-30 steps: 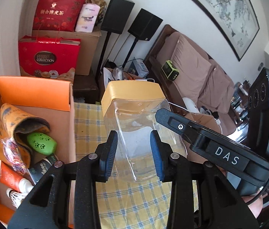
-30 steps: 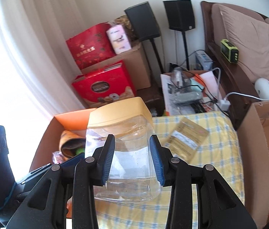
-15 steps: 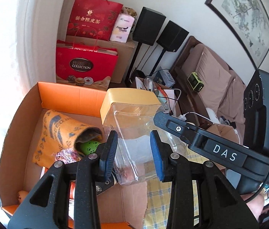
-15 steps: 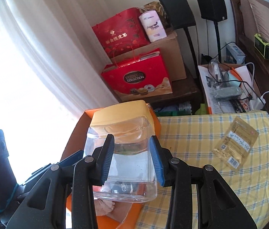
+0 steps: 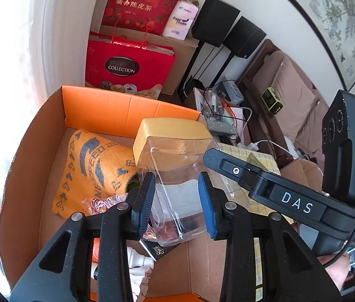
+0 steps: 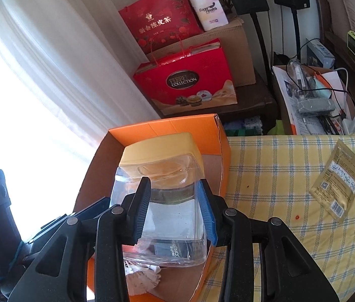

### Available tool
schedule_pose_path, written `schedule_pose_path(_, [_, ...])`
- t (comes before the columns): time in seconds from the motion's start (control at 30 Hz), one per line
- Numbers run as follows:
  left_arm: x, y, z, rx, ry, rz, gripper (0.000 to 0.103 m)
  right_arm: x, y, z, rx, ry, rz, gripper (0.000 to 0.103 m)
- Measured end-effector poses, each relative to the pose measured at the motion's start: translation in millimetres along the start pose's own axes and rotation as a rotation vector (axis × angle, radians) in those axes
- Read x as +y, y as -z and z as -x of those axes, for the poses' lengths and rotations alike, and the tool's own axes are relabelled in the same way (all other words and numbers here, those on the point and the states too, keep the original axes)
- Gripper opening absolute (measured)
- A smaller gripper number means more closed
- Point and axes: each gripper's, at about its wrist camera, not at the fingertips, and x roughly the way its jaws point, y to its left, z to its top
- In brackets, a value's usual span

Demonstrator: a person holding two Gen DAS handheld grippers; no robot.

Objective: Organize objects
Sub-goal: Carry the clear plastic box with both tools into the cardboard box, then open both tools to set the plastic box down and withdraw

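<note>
A clear square plastic jar [image 5: 177, 183] with a yellow lid [image 5: 172, 132] is held between both grippers. My left gripper [image 5: 177, 201] is shut on its lower body. My right gripper [image 6: 174, 209] is shut on the same jar [image 6: 162, 201] from the other side, and its black arm crosses the left wrist view [image 5: 290, 201]. The jar hangs over the open orange cardboard box [image 5: 117, 110], which also shows in the right wrist view [image 6: 167, 128]. In the box lie an orange patterned cloth [image 5: 89, 166], a dark packet [image 5: 159, 250] and white items.
A gold sachet [image 6: 336, 188] lies on the yellow checked cloth [image 6: 278, 176] right of the box. Red gift bags [image 6: 187, 83], a brown carton, two black speakers, a cluttered side box with cables and a brown sofa stand behind. A white curtain hangs at the left.
Both grippers have carried the jar leftward from above the checked cloth to above the orange box, and a little lower into it.
</note>
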Motion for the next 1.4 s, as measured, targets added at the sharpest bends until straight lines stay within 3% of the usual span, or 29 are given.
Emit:
schedule_pose_path(0.2, [14, 3, -15, 0.031, -0.001, 0.019, 0.031, -3, 6, -21, 0.035, 0.041, 0.003, 0.034])
schedule_pose_path(0.3, [16, 5, -13, 0.031, -0.021, 0.02, 0.045, -2, 8, -23, 0.033, 0.057, 0.02, 0.034])
schedule_pose_path(0.47, [7, 5, 0, -0.002, -0.052, -0.025, 0.057, -2, 6, -14, 0.008, 0.072, 0.029, 0.034])
schedule_pose_path(0.63, [-2, 5, 14, -0.034, -0.039, -0.03, 0.077, 3, 6, 1, -0.02, 0.097, 0.058, 0.035])
schedule_pose_path(0.77, [-4, 4, 19, -0.043, -0.021, -0.011, 0.092, 1, 7, 18, -0.041, 0.128, 0.067, 0.049])
schedule_pose_path(1.0, [-15, 6, 25, -0.041, -0.078, -0.049, 0.096, -14, 16, 39, -0.046, 0.207, 0.084, 0.078])
schedule_pose_path(1.23, [-33, 11, 37, -0.076, -0.108, -0.106, 0.102, -23, 22, 60, -0.074, 0.289, 0.109, 0.093])
schedule_pose_path(1.3, [-40, 12, 37, -0.073, -0.108, -0.112, 0.103, -23, 25, 67, -0.091, 0.304, 0.128, 0.103])
schedule_pose_path(1.4, [-52, 13, 36, -0.071, -0.109, -0.136, 0.103, -26, 27, 74, -0.1, 0.321, 0.13, 0.103])
